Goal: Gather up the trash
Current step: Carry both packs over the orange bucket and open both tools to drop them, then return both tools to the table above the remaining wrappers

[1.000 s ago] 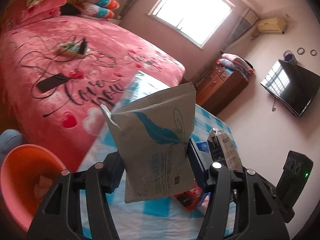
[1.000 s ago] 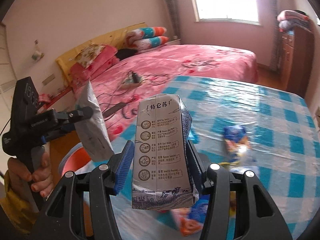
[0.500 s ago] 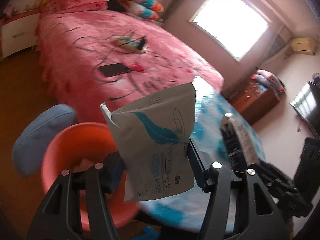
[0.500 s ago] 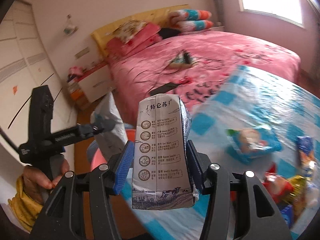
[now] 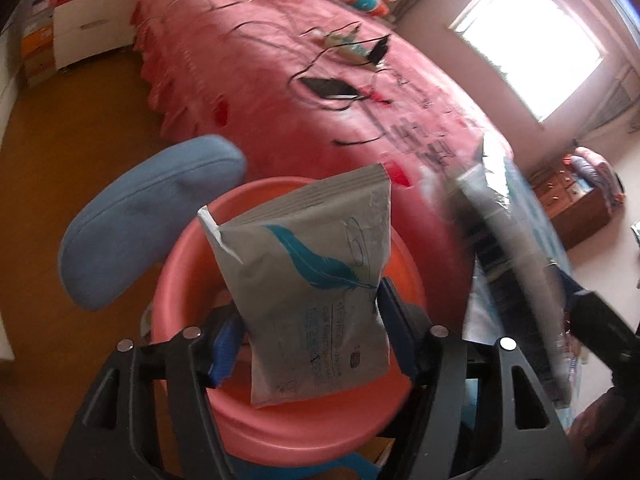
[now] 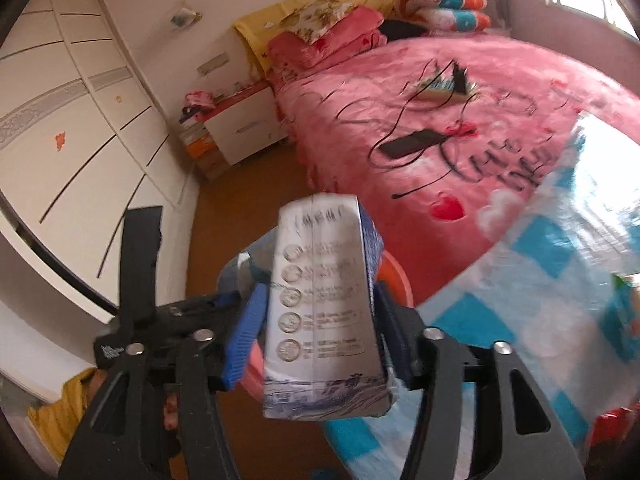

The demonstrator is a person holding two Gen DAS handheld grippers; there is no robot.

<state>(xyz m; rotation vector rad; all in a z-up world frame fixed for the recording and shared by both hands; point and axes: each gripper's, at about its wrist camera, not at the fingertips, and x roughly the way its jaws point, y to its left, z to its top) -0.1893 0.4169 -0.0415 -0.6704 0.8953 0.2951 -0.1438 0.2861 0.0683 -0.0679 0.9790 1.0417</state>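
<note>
The left gripper (image 5: 310, 340) had a grey packet (image 5: 316, 300) with a blue feather print between its blue pads. Its jaws were opening: a gap showed between the left pad (image 5: 225, 346) and the packet, while the right pad lay against the packet's edge. The packet hung upright over a pink basin (image 5: 280, 428), which stood on the floor beside a blue cushion (image 5: 148, 232) and just before the pink bed (image 5: 304, 92).

The right gripper (image 6: 320, 332) had a milk carton (image 6: 324, 312) between its pads, standing upright but blurred. Its jaws were opening too; a thin gap showed at the left pad (image 6: 244, 336), and the right pad was close against the carton's side, so I cannot tell whether it still touched. In that view the carton stood over the rim of the basin (image 6: 396, 280), next to the edge of a table with a blue-checked cloth (image 6: 540, 288). The left gripper's body (image 6: 140, 280) showed to the carton's left.
</note>
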